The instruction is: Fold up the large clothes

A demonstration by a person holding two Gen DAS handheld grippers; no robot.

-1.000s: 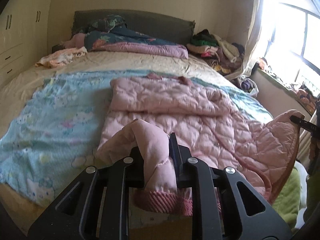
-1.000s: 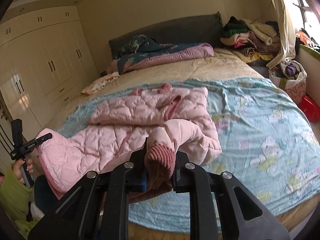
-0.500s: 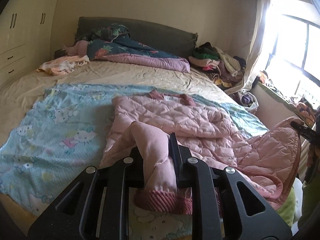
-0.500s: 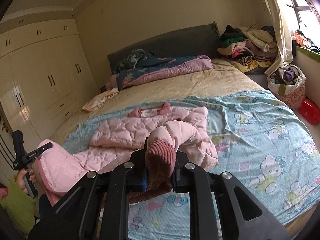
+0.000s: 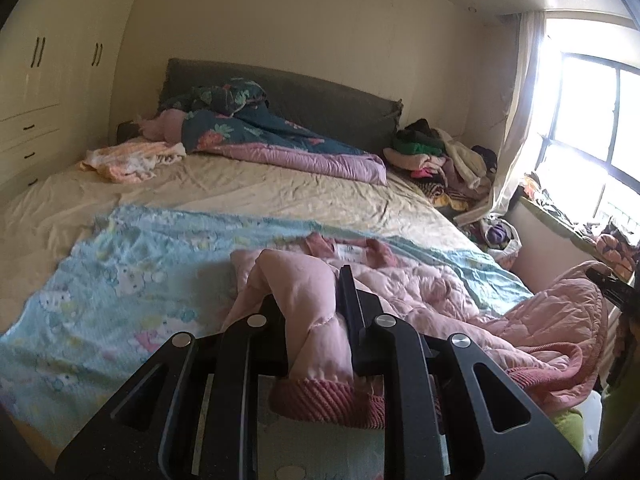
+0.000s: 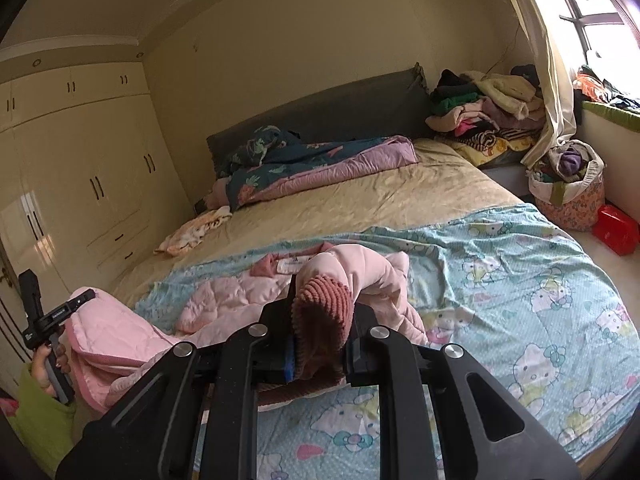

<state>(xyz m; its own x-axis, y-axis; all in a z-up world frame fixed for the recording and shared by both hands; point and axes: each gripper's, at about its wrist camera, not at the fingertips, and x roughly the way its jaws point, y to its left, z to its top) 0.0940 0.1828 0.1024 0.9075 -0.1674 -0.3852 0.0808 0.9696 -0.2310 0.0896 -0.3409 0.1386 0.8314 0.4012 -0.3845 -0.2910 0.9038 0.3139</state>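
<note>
A pink quilted jacket [image 5: 420, 280] lies on the blue cartoon-print blanket [image 5: 120, 280], its collar and label [image 5: 348, 250] toward the headboard. My left gripper [image 5: 312, 300] is shut on one sleeve, held off the bed, with the ribbed cuff [image 5: 328, 400] hanging below the jaws. In the right wrist view my right gripper [image 6: 322, 304] is shut on the other sleeve's ribbed cuff [image 6: 320, 312], raised above the jacket [image 6: 224, 300]. Each gripper appears at the edge of the other's view: the left gripper [image 6: 80, 300] in a hand with a green sleeve, the right gripper [image 5: 600, 276] beside raised pink fabric.
The blanket [image 6: 520, 280] covers the near half of the bed; beige sheet lies beyond. A folded dark floral quilt [image 5: 280, 140] and a small peach garment [image 5: 128, 160] sit by the headboard. Piled clothes [image 6: 480, 108], a laundry basket [image 6: 568, 188] and a red box [image 6: 616, 230] stand near the window. Wardrobes [image 6: 80, 184] line the left wall.
Both grippers have risen and moved toward the headboard, keeping hold of the sleeves. The sleeves now reach nearer the collar, and more of the jacket is bunched.
</note>
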